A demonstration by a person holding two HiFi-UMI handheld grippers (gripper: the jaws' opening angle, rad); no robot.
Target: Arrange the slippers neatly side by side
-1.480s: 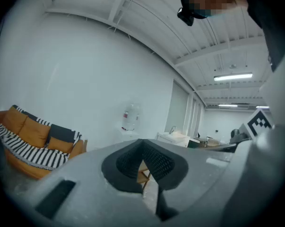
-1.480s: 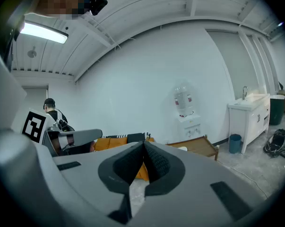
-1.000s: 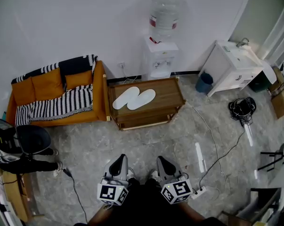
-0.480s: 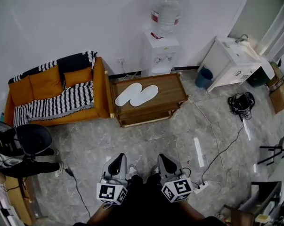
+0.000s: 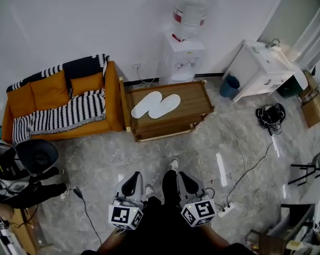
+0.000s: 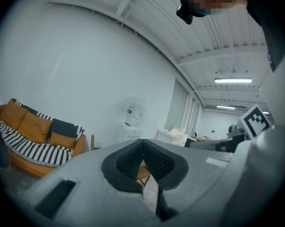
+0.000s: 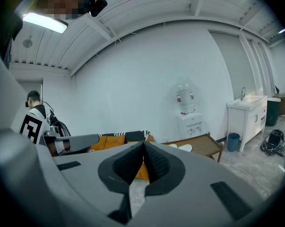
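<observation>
Well, white slippers (image 5: 156, 104), flat, touching.

Behind the right gripper (image 7: 143, 144) the slippers (image 7: 182, 147) show only small white tips and the sofa (image 7: 107, 140) a strip

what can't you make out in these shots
- slippers, head view: too small to tell whether they touch or overlap.
- slippers, left gripper view: hidden behind the left hand-held gripper's own body.
- table lower shelf, head view: mostly covered by the tabletop.
</observation>
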